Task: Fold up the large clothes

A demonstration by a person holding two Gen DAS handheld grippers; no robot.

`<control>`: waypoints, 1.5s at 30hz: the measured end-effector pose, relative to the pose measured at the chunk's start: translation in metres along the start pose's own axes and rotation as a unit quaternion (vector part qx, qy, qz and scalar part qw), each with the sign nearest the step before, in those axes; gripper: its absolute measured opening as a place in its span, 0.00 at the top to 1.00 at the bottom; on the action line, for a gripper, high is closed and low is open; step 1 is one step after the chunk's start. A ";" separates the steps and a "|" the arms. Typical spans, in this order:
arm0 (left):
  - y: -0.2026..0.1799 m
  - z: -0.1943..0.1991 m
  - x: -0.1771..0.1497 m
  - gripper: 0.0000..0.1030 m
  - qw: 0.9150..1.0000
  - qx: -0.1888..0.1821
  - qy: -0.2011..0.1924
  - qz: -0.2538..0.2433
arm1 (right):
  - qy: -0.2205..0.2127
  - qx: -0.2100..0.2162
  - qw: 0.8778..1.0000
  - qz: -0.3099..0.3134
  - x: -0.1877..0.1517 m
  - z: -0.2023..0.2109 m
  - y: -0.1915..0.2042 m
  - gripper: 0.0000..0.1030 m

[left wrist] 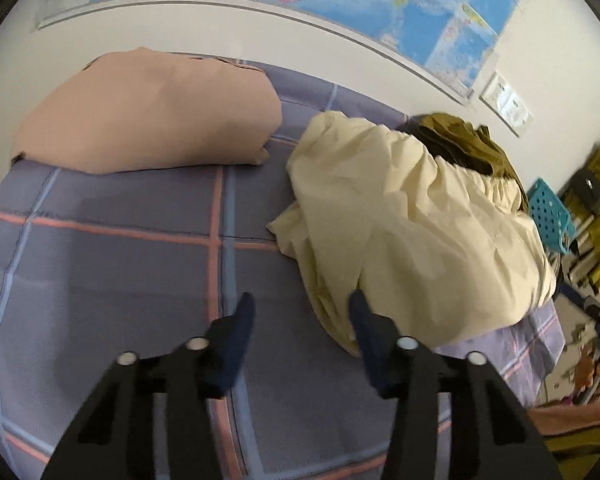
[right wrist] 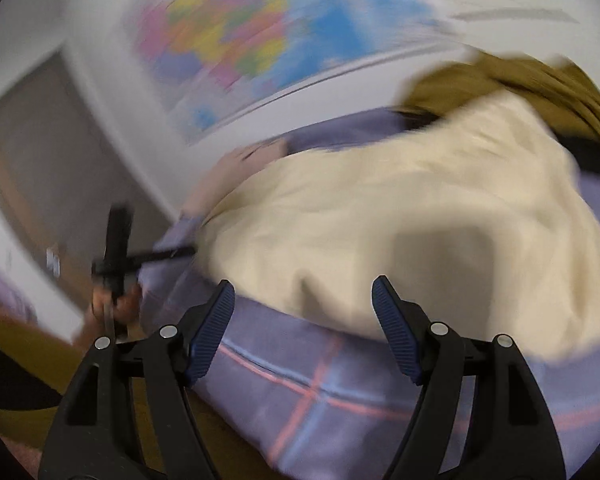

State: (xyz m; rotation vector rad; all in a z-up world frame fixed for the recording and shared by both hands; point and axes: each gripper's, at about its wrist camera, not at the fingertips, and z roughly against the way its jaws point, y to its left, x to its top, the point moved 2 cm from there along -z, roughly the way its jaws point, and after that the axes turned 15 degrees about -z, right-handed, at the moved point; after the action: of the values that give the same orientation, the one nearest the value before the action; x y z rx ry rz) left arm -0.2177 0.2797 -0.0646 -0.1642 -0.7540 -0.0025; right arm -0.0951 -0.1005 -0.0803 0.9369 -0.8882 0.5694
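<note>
Cream garment (left wrist: 412, 220) crumpled, long axis toward wall

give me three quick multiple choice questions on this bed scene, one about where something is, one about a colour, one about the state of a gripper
1. Where does the olive-green garment lie?
A. on the far end of the cream garment, by the wall
B. under the folded pink cloth
C. between the left gripper's jaws

2. What colour are the stripes that cross the purple bedsheet?
A. green and black
B. pink and light blue
C. plain, no stripes

3. How does the left gripper stand?
A. shut on the cream garment
B. shut on the folded pink cloth
C. jaws apart, nothing between them

Answers:
1. A, the olive cloth rests beyond the cream pile, next to the wall.
2. B, pink and pale blue lines form a grid on the sheet.
3. C, bare sheet shows between the two jaws; one tip only overlaps the cream edge.
</note>
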 end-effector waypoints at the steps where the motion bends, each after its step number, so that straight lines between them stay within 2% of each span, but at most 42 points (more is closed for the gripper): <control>1: -0.004 -0.003 0.001 0.60 1.000 -0.007 0.000 -0.012 | 0.015 -0.001 0.999 0.042 0.001 -0.019 0.020 0.31; 4: -0.015 -0.011 0.003 0.60 0.999 0.003 0.010 -0.050 | 0.051 0.004 0.992 0.117 -0.005 -0.061 0.059 0.31; 5: -0.016 -0.015 0.004 0.71 0.998 0.004 0.015 -0.054 | 0.067 0.005 0.987 0.149 -0.009 -0.080 0.075 0.31; 6: -0.014 -0.019 0.005 0.94 0.999 -0.011 0.018 -0.048 | 0.078 0.007 0.982 0.170 -0.012 -0.094 0.084 0.34; 7: -0.011 -0.020 0.005 0.97 0.999 -0.021 0.018 -0.041 | 0.087 0.006 0.978 0.191 -0.016 -0.107 0.095 0.36; 10: -0.012 -0.019 0.010 0.99 0.998 0.008 0.005 -0.055 | 0.108 -0.015 0.963 0.248 -0.028 -0.145 0.116 0.42; 11: -0.010 -0.018 0.012 0.99 0.998 0.011 0.003 -0.054 | 0.110 -0.034 0.955 0.274 -0.032 -0.156 0.118 0.51; 12: -0.008 -0.015 0.015 0.99 0.998 0.016 0.001 -0.053 | 0.106 -0.051 0.948 0.295 -0.035 -0.161 0.118 0.78; 13: -0.004 -0.012 0.018 0.99 0.998 0.024 -0.001 -0.050 | 0.097 -0.073 0.943 0.311 -0.035 -0.163 0.117 0.85; 14: -0.002 -0.009 0.021 0.99 0.998 0.024 -0.005 -0.049 | 0.100 -0.068 0.948 0.293 -0.028 -0.160 0.111 0.91; 15: 0.000 -0.004 0.023 0.98 0.998 0.026 -0.010 -0.053 | 0.105 -0.046 0.960 0.256 -0.019 -0.152 0.104 0.94; 17: -0.001 0.002 0.025 0.98 0.997 0.030 -0.007 -0.066 | 0.099 -0.026 0.970 0.219 -0.007 -0.138 0.093 0.95; 19: -0.005 0.005 0.023 0.97 0.995 0.039 -0.002 -0.088 | 0.110 -0.017 0.972 0.205 -0.011 -0.134 0.089 0.95; 20: -0.003 0.005 0.021 0.94 0.996 0.032 0.004 -0.087 | 0.114 -0.016 0.974 0.196 -0.013 -0.134 0.087 0.93; 21: 0.001 0.005 0.019 0.90 0.997 0.016 0.007 -0.075 | 0.113 -0.011 0.976 0.186 -0.015 -0.133 0.085 0.85; 23: 0.013 0.005 0.013 0.77 0.999 -0.017 0.006 -0.035 | 0.114 0.014 0.980 0.162 -0.015 -0.124 0.078 0.78; 24: 0.015 0.005 0.008 0.76 1.000 -0.017 0.004 -0.026 | 0.105 0.017 0.982 0.155 -0.015 -0.115 0.075 0.67; 26: 0.008 0.008 -0.002 0.69 0.999 -0.017 0.002 -0.036 | 0.088 0.028 0.988 0.123 -0.011 -0.092 0.064 0.53; 28: -0.002 0.012 -0.011 0.57 0.998 -0.034 -0.004 -0.051 | 0.069 0.049 0.994 0.073 -0.008 -0.060 0.044 0.52; 29: -0.009 0.014 -0.015 0.49 0.997 -0.049 -0.006 -0.057 | 0.065 0.054 0.995 0.051 -0.006 -0.051 0.036 0.49; 31: -0.019 0.016 -0.020 0.43 0.995 -0.080 -0.011 -0.060 | 0.047 0.059 0.997 -0.019 -0.009 -0.020 0.004 0.43; 34: -0.034 0.009 -0.020 0.34 0.990 -0.128 -0.012 -0.052 | 0.034 0.050 0.993 -0.106 -0.017 0.006 -0.038 0.40; 36: -0.041 -0.003 -0.016 0.31 0.986 -0.160 -0.006 -0.038 | 0.025 0.052 0.984 -0.171 -0.025 0.021 -0.068 0.37; 39: -0.050 -0.027 -0.010 0.27 0.981 -0.191 0.008 -0.011 | 0.006 0.039 0.971 -0.234 -0.032 0.037 -0.100 0.28; 41: -0.049 -0.037 -0.009 0.24 0.974 -0.224 0.009 0.021 | -0.010 0.024 0.965 -0.261 -0.033 0.041 -0.114 0.23; 45: -0.050 -0.047 0.000 0.22 0.973 -0.226 -0.005 0.048 | -0.042 -0.006 0.955 -0.293 -0.027 0.041 -0.136 0.24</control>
State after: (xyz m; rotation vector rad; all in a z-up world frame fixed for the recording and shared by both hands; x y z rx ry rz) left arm -0.1886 0.2231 -0.0905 -0.6349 -0.7463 -0.0830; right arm -0.0231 -0.2041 -0.1511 1.1567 -0.6406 0.0132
